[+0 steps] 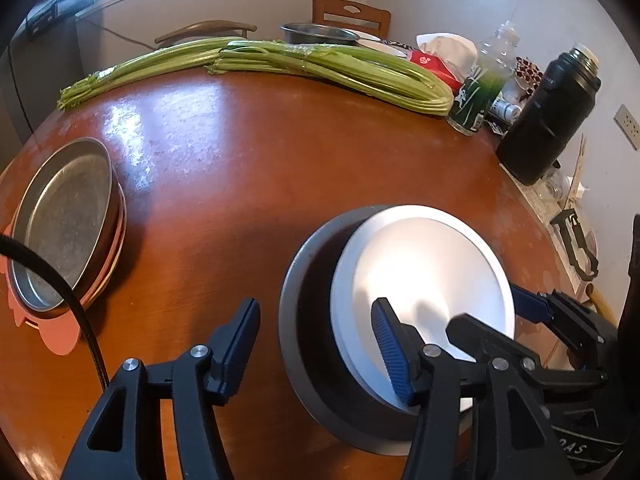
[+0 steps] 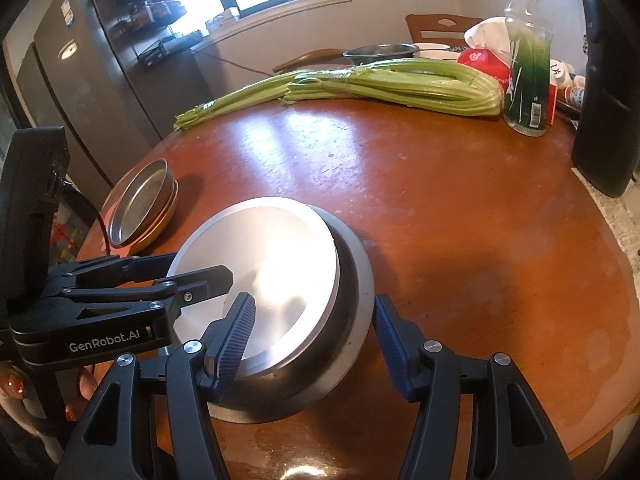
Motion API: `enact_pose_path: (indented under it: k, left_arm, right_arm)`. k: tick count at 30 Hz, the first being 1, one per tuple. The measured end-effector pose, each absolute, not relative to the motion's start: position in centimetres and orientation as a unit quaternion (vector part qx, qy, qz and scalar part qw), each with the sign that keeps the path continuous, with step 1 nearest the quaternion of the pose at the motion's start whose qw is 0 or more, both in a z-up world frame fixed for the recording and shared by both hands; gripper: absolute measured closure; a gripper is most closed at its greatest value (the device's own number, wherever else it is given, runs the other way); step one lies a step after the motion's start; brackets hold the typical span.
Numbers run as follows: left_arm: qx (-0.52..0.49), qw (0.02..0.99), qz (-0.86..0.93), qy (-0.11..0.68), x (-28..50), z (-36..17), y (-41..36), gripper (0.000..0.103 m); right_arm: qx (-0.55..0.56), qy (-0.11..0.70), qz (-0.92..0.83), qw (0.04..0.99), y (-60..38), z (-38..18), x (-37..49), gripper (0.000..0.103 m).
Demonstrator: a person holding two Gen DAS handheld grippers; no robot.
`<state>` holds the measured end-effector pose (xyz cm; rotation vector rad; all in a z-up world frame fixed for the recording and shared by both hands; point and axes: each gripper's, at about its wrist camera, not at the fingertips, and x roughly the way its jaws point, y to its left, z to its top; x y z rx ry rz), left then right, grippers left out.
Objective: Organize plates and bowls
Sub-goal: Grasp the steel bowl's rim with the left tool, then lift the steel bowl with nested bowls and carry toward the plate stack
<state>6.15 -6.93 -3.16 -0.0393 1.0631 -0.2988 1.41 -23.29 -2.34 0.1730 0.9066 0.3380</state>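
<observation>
An upturned steel bowl lies base-up on the round wooden table, near its front edge. My left gripper is open and straddles the bowl's left rim, one finger over the base. My right gripper is open and straddles the bowl's right side, its left finger over the base, its right finger outside the rim. A stack of shallow metal plates sits at the table's left edge, also in the right wrist view. Another steel bowl and white plates stand at the far side.
Long celery bunches lie across the far half of the table. A green bottle, a red tissue pack and a black flask crowd the right edge. A fridge stands left of the table, a chair behind it.
</observation>
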Motion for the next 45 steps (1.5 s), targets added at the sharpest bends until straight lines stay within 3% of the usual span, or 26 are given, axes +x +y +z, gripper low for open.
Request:
enact_pose_path:
  k: [15, 45]
  left_arm:
    - [-0.037, 0.827, -0.17, 0.535, 6.5, -4.6, -7.3, 0.045]
    - [-0.043, 0.84, -0.18, 0.51, 5.7, -3.0, -6.9, 0.047]
  right_arm:
    - [0.115, 0.442, 0.182, 0.871, -23.2, -3.0, 1.7, 0.036]
    - [0.129, 0.421, 0.199, 0.875, -23.3, -1.7, 1.1, 0.038]
